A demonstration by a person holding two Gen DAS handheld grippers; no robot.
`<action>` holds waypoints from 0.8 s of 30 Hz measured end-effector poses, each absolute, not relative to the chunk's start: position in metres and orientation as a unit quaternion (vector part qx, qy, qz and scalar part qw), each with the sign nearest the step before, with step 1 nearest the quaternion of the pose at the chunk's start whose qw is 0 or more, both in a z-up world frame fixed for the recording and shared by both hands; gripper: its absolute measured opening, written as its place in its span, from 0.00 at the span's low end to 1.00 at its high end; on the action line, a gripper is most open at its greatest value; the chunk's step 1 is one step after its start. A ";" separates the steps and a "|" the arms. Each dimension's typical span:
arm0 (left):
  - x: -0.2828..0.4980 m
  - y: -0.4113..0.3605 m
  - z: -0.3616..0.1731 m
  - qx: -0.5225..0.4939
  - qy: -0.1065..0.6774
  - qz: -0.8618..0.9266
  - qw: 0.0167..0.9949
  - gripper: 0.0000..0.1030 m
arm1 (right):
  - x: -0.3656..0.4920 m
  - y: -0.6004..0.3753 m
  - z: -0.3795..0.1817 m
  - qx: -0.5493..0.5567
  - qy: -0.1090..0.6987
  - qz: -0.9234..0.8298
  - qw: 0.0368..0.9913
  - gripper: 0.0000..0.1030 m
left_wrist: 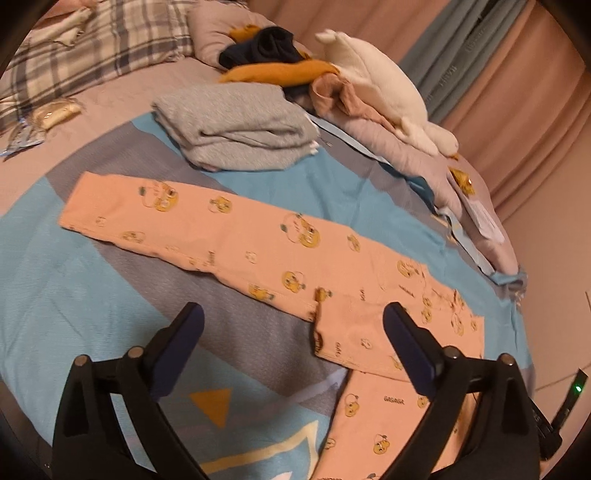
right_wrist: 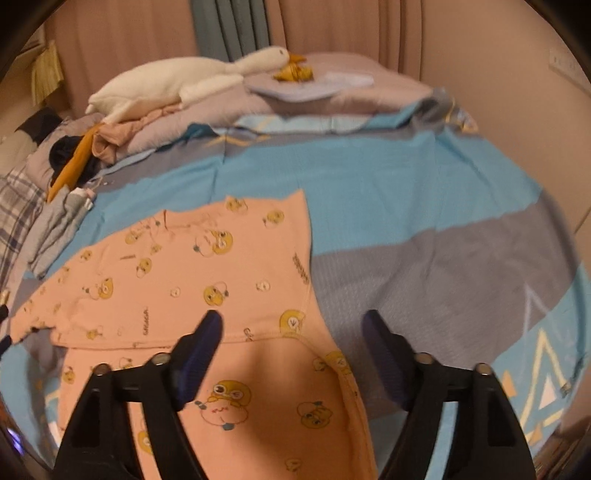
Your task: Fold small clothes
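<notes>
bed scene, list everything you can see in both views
pink garment: one, pink with yellow duck print, spread flat on the sheet
sheet: one, blue and grey, covers the bed
grey stack: one, grey, folded, beyond the garment
clothes pile: one, navy, mustard and pink, at the back
plush goose: one, white, on the lilac duvet
plaid pillow: one, grey-white, back left
curtains: pink and teal, behind
left tongs: open, empty
right tongs: open, empty

Bedspread (right_wrist: 424, 206) right of pink garment (right_wrist: 207, 266) free; clothes pile (left_wrist: 236, 122) behind.
</notes>
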State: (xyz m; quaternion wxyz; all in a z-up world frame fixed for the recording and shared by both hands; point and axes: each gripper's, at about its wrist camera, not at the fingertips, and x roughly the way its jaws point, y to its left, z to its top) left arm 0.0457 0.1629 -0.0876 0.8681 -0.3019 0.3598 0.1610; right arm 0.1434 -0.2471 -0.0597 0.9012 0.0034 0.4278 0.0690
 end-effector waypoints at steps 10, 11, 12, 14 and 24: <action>0.028 0.191 -0.099 -0.332 0.349 0.210 0.851 0.96 | 0.129 -0.245 -0.053 0.009 0.423 0.082 0.902 0.80; 0.027 0.193 -0.100 -0.333 0.347 0.216 0.850 0.96 | 0.128 -0.245 -0.053 0.009 0.422 0.082 0.903 0.80; 0.026 0.196 -0.102 -0.334 0.345 0.224 0.848 0.96 | 0.126 -0.245 -0.053 0.009 0.421 0.082 0.903 0.80; 0.024 0.201 -0.104 -0.335 0.342 0.236 0.846 0.96 | 0.126 -0.245 -0.054 0.008 0.424 0.081 0.902 0.80; 0.009 0.244 -0.124 -0.369 0.330 0.279 0.823 0.92 | 0.123 -0.229 -0.060 0.003 0.438 0.089 0.895 0.80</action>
